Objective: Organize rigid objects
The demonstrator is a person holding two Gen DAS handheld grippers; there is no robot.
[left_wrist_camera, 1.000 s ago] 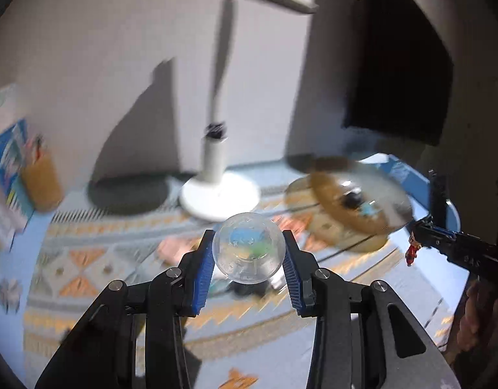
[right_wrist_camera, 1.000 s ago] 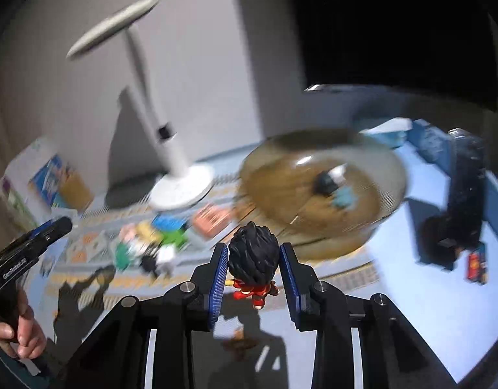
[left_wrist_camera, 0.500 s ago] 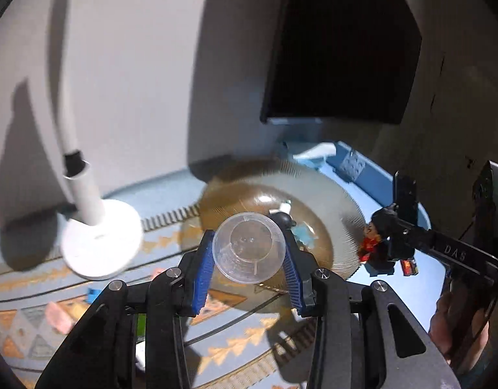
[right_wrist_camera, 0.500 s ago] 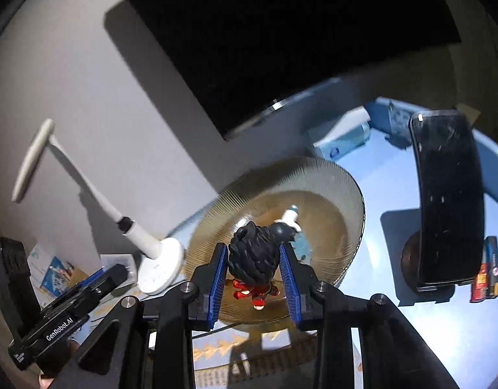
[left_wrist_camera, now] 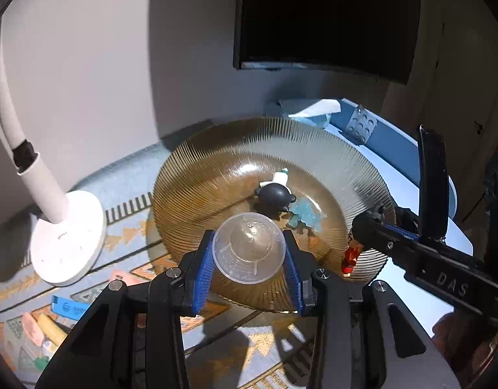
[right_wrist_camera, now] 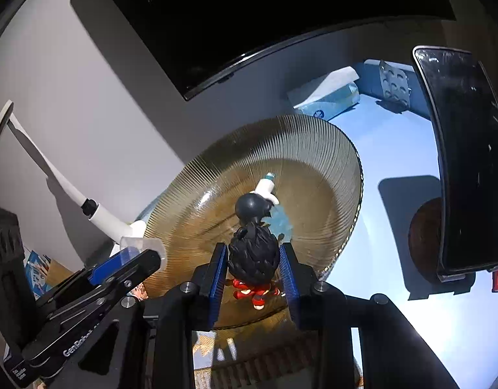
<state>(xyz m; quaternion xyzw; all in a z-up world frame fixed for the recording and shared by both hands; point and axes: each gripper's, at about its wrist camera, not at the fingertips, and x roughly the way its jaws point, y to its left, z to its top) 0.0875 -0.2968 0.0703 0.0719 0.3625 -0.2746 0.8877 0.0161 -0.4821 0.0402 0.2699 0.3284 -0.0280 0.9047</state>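
My left gripper (left_wrist_camera: 249, 253) is shut on a small clear plastic cup (left_wrist_camera: 249, 248), held over the near rim of a ribbed amber glass plate (left_wrist_camera: 216, 162). My right gripper (right_wrist_camera: 254, 265) is shut on a toy figure with black spiky hair and red clothes (right_wrist_camera: 254, 259), held over the near edge of the same plate (right_wrist_camera: 314, 142). The figure also shows in the left wrist view (left_wrist_camera: 351, 253) at the plate's right rim. A black-headed toy (left_wrist_camera: 275, 194) with a white part and a pale blue piece (left_wrist_camera: 305, 215) lie in the plate.
A white desk lamp base (left_wrist_camera: 67, 236) stands left of the plate on a patterned mat (left_wrist_camera: 125, 240). Small toys and a blue piece (left_wrist_camera: 67, 308) lie at the left. A black stand (right_wrist_camera: 466, 162), a tissue pack (right_wrist_camera: 326, 97) and a wall-mounted dark screen (left_wrist_camera: 326, 16) are behind and to the right.
Both grippers have moved from the mat's toy area to the amber plate and now hover over its near rim. Both grips are unchanged.
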